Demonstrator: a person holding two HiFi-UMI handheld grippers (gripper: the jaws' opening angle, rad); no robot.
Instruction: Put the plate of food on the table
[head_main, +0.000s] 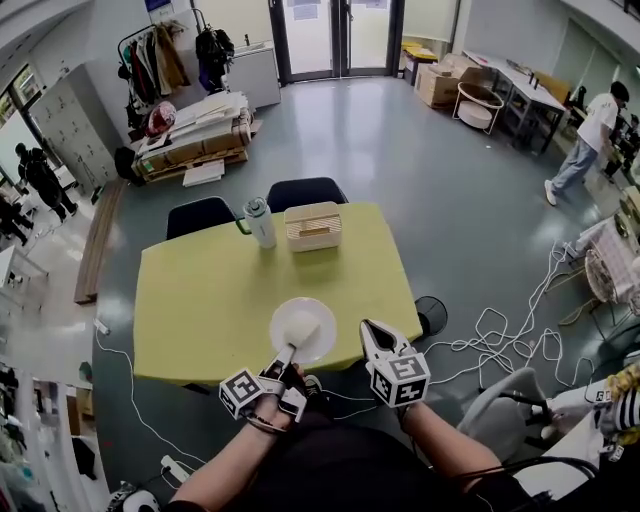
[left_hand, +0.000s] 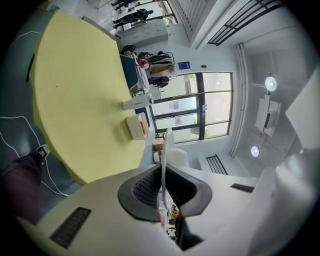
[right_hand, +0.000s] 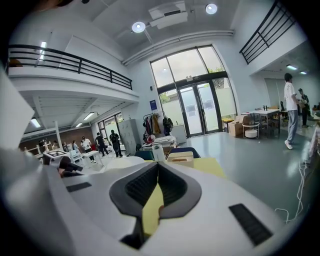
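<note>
A white plate (head_main: 303, 330) with a pale mound of food (head_main: 299, 326) is over the near edge of the yellow-green table (head_main: 200, 290). I cannot tell whether it rests on the top or hangs just above it. My left gripper (head_main: 289, 354) is shut on the plate's near rim. In the left gripper view the plate (left_hand: 165, 150) stands edge-on between the pads of the left gripper (left_hand: 162, 192). My right gripper (head_main: 368, 326) hovers just right of the plate at the table's front edge. In its own view the right gripper (right_hand: 157, 167) is shut with nothing in it.
At the table's far side stand a white bottle (head_main: 260, 222) and a beige box (head_main: 313, 226). Two dark chairs (head_main: 305, 190) are tucked in behind them. White cables (head_main: 500, 340) loop over the floor to the right, where a person (head_main: 590, 140) walks farther off.
</note>
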